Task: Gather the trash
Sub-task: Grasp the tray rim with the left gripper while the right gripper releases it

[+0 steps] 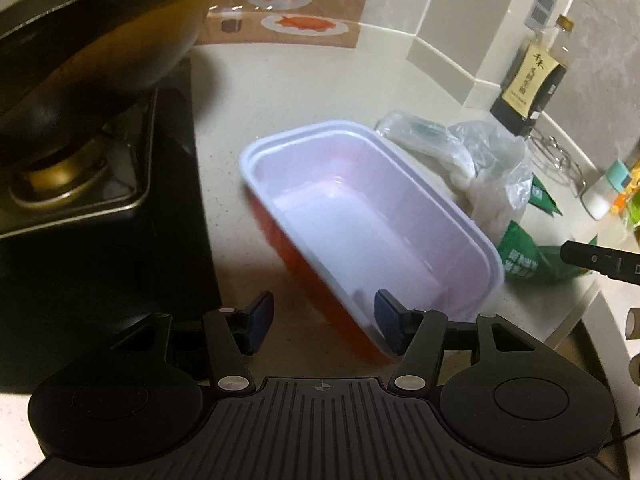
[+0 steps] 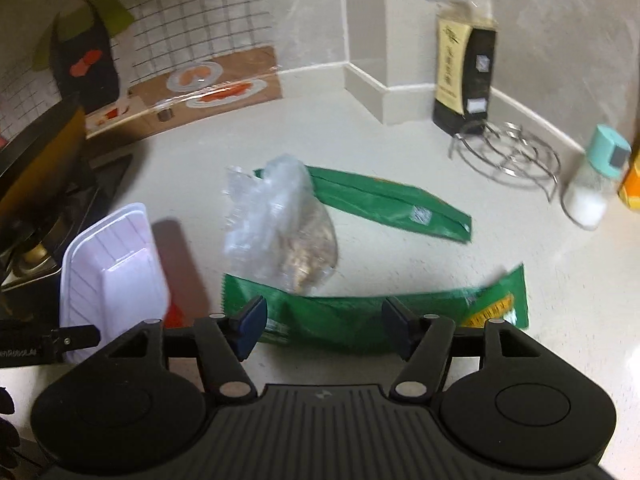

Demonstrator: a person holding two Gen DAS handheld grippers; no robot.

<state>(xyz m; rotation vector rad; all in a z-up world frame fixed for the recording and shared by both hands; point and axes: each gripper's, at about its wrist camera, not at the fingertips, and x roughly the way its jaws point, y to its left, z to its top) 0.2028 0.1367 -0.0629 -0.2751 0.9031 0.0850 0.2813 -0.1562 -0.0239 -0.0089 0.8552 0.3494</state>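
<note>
A rectangular tub (image 1: 360,220), white inside and red outside, lies tilted on the pale countertop (image 1: 312,92). My left gripper (image 1: 325,322) is open, its fingers straddling the tub's near red wall without pressing on it. A crumpled clear plastic bag (image 2: 280,220) holding brownish scraps lies between two green wrappers. The far green wrapper (image 2: 392,204) lies flat. The near green wrapper (image 2: 344,316) lies just beyond and under my right gripper (image 2: 324,322), which is open and holds nothing. The tub (image 2: 116,264) also shows at the left of the right wrist view.
A dark wok (image 1: 88,40) sits on the gas stove (image 1: 100,184) left of the tub. At the back right stand a sauce bottle (image 2: 464,68), a wire trivet (image 2: 512,152) and a salt shaker (image 2: 592,188). The counter's edge (image 1: 584,316) curves away at the right.
</note>
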